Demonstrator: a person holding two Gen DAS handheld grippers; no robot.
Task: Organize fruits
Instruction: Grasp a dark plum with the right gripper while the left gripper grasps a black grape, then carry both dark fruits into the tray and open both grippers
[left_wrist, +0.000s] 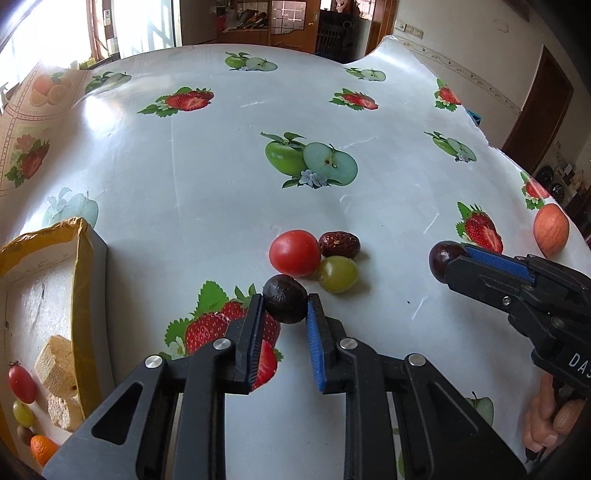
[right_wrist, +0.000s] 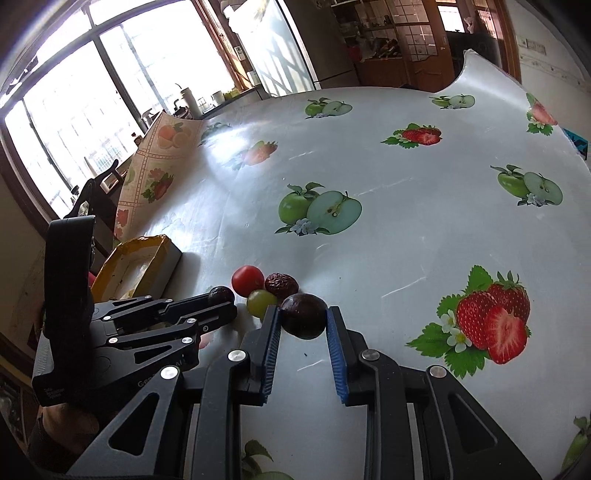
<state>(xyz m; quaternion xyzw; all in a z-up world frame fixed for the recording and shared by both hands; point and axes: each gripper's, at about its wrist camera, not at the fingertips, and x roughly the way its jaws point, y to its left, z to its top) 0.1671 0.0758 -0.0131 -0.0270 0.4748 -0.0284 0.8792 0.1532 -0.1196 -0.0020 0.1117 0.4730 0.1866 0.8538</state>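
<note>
Left gripper (left_wrist: 285, 308) clamped on dark fruit (left_wrist: 284, 299), right gripper (right_wrist: 303, 319) on plum (right_wrist: 304, 315): lift both straight up w/o nudging tomato (left_wrist: 294, 253), then over to box (left_wrist: 88, 258).

Daylight from the blown-out windows (right_wrist: 92, 110) floods both sharp fisheye views, throwing white glare across the glossy tabletop (left_wrist: 207, 147); shadows are soft, and edges bow strongly into dark vignetted corners
</note>
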